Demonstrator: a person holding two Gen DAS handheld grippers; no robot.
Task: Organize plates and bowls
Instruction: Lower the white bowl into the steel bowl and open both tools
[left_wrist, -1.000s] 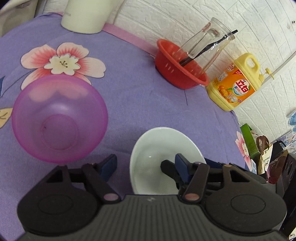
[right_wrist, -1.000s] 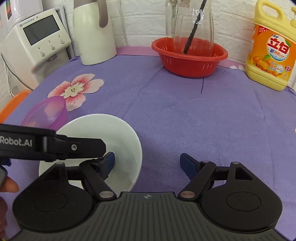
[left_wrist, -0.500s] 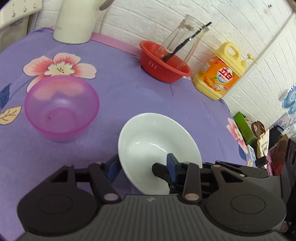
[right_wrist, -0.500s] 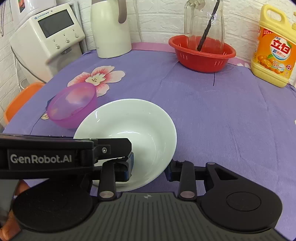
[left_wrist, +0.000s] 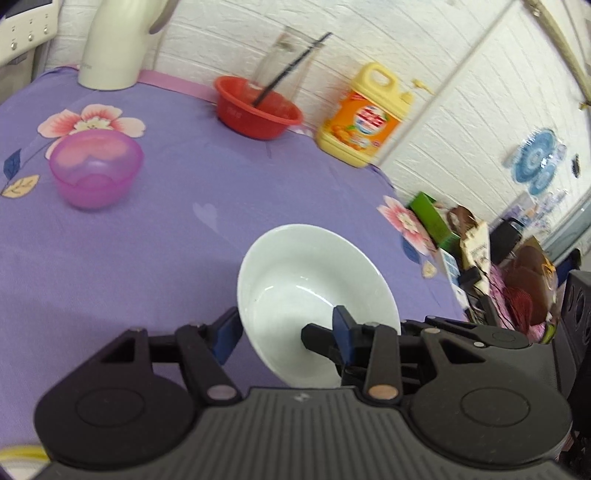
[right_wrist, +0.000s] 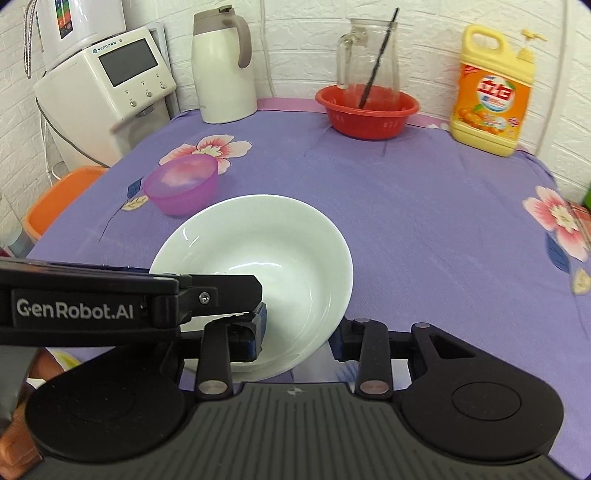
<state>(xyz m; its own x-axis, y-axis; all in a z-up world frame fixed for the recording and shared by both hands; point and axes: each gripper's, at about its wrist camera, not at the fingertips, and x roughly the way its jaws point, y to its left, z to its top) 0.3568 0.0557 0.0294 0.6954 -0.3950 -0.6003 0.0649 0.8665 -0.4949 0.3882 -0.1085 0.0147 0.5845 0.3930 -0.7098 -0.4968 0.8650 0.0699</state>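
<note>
A white bowl is held at its near rim by both grippers, tilted a little over the purple flowered cloth. My left gripper is shut on the rim, one pad outside and one inside. My right gripper is shut on the bowl's near right wall. In the right wrist view the left gripper reaches in from the left, over the bowl. A translucent pink bowl stands empty on the cloth, to the far left of the white bowl and apart from it.
At the back stand a red basket with a glass jug in it, a yellow detergent bottle, a white thermos jug and a water dispenser. An orange tub sits off the table's left edge. Bags and boxes lie beyond the right edge.
Both grippers have closed on the white bowl's rim. They have drawn back and risen with it, so the pink bowl and the back items now look farther off.
</note>
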